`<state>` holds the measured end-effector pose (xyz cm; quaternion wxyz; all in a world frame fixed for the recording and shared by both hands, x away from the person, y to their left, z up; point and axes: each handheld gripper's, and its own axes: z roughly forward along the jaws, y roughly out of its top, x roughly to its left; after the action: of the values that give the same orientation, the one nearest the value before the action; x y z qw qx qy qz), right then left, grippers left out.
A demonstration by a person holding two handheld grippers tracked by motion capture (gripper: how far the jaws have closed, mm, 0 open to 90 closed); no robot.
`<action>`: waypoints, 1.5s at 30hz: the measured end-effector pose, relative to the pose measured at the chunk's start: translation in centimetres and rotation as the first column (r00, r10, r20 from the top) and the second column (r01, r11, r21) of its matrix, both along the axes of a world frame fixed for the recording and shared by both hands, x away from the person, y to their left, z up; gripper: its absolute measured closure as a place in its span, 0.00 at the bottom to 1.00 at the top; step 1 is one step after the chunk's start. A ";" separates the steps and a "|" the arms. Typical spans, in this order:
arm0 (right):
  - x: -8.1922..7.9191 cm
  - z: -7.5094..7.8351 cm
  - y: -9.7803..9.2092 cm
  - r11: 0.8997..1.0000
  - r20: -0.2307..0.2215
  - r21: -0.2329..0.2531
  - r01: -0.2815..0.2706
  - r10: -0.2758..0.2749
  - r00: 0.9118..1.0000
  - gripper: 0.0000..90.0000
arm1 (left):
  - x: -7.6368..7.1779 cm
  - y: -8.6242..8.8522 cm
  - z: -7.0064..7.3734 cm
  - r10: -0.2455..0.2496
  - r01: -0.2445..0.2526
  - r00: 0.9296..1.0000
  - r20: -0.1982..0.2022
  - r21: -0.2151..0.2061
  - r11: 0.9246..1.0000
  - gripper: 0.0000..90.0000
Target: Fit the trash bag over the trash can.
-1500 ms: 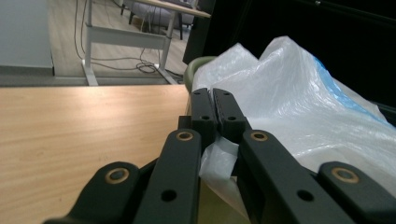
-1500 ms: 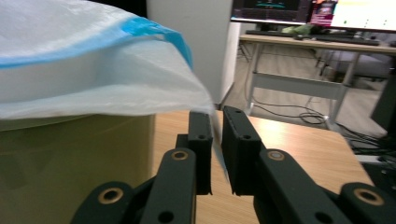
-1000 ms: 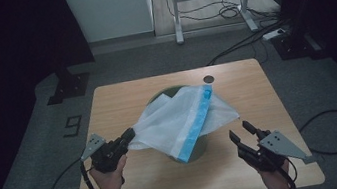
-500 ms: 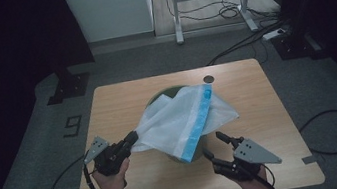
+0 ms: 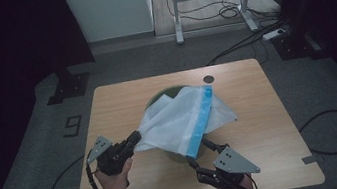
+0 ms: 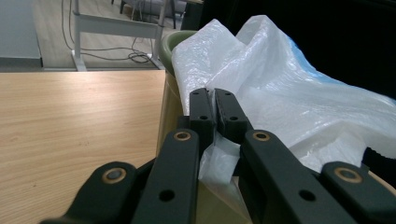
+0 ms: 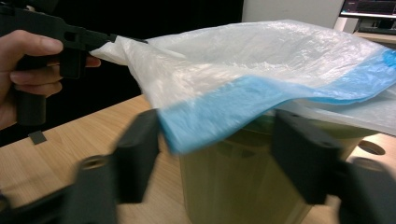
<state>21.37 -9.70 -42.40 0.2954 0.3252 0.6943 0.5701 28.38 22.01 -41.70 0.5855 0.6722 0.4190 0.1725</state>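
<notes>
My left tongs (image 5: 134, 139) clench the white, blue-edged plastic bag (image 5: 180, 118); my right tongs (image 5: 199, 151) stand released below its blue corner.

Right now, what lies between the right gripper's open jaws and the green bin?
The plastic bag's blue edge hangs there, in front of the green bin and between the right gripper's jaws, in the right gripper view.
</notes>
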 end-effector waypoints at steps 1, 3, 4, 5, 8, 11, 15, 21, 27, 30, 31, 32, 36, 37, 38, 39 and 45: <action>0.1 -0.1 0.0 1.000 0.010 0.006 -0.002 0.002 1.000 0.59 | -0.1 0.0 0.0 -0.003 0.003 1.000 0.003 0.003 1.000 0.96; 0.2 0.0 -0.2 1.000 0.021 0.017 -0.005 0.004 1.000 0.77 | -0.3 0.1 -0.2 -0.009 0.009 1.000 0.007 0.003 1.000 0.96; 0.3 0.0 -0.3 1.000 0.024 0.023 0.001 -0.002 1.000 0.84 | -0.3 0.1 -0.2 -0.009 0.009 1.000 0.007 0.003 1.000 0.96; 0.4 0.1 -0.5 1.000 0.025 0.028 0.009 -0.010 1.000 0.90 | -0.5 0.1 -0.3 -0.023 0.023 1.000 0.008 0.002 1.000 0.96; 0.6 0.2 -1.0 0.999 0.023 0.034 0.021 -0.021 1.000 0.95 | -0.7 0.0 -0.5 -0.042 0.042 0.999 0.011 0.005 0.999 0.96; 0.9 0.3 -1.9 0.999 0.028 0.040 0.025 -0.026 0.999 0.99 | -1.1 -0.2 -0.4 -0.091 0.091 0.996 0.012 0.019 0.996 0.93; 0.8 0.4 -2.2 1.000 0.047 0.011 0.018 -0.018 0.999 0.99 | -1.7 -0.3 0.9 -0.087 0.084 0.995 0.056 0.049 0.995 0.76; 0.8 0.6 -2.2 1.000 0.065 -0.019 0.012 -0.011 0.998 0.99 | -2.0 -0.8 4.0 -0.085 0.073 0.990 0.112 0.109 0.991 0.59; 0.7 0.8 -1.9 0.999 0.079 -0.042 0.001 0.003 0.997 0.99 | -0.5 -2.1 5.8 -0.116 0.098 0.988 0.097 0.174 0.980 0.57; 0.7 1.0 -1.8 0.999 0.084 -0.052 -0.008 0.012 0.996 0.99 | 0.9 -3.0 6.2 -0.130 0.112 0.989 0.073 0.206 0.972 0.55; 0.7 1.1 -1.7 0.998 0.089 -0.060 -0.012 0.017 0.996 0.99 | 1.8 -3.7 6.4 -0.139 0.124 0.989 0.050 0.231 0.965 0.55; 0.7 1.1 -1.7 0.998 0.090 -0.061 -0.015 0.021 0.996 0.99 | 2.3 -4.1 6.4 -0.142 0.129 0.989 0.038 0.241 0.962 0.55; 0.6 1.2 -1.8 0.998 0.094 -0.065 -0.020 0.026 0.995 0.99 | 3.3 -4.9 6.3 -0.140 0.130 0.990 0.015 0.271 0.954 0.54; 0.6 1.2 -1.8 0.998 0.097 -0.067 -0.022 0.029 0.995 0.99 | 3.8 -5.2 6.0 -0.135 0.130 0.991 -0.003 0.270 0.954 0.55; 0.6 1.2 -1.8 0.998 0.097 -0.067 -0.022 0.029 0.995 0.99 | 3.8 -5.2 6.0 -0.135 0.130 0.991 -0.003 0.270 0.954 0.55; 0.5 1.2 -1.8 0.997 0.097 -0.067 -0.027 0.033 0.995 0.99 | 4.0 -5.3 5.9 -0.131 0.129 0.991 -0.010 0.270 0.954 0.55; 0.4 1.2 -1.9 0.997 0.099 -0.071 -0.034 0.041 0.994 0.99 | 4.3 -5.8 4.8 -0.106 0.105 0.994 -0.009 0.261 0.960 0.58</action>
<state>21.81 -11.62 -41.19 0.3303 0.2725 0.7037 0.5670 32.71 16.25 -36.89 0.5013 0.7644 0.3549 0.1963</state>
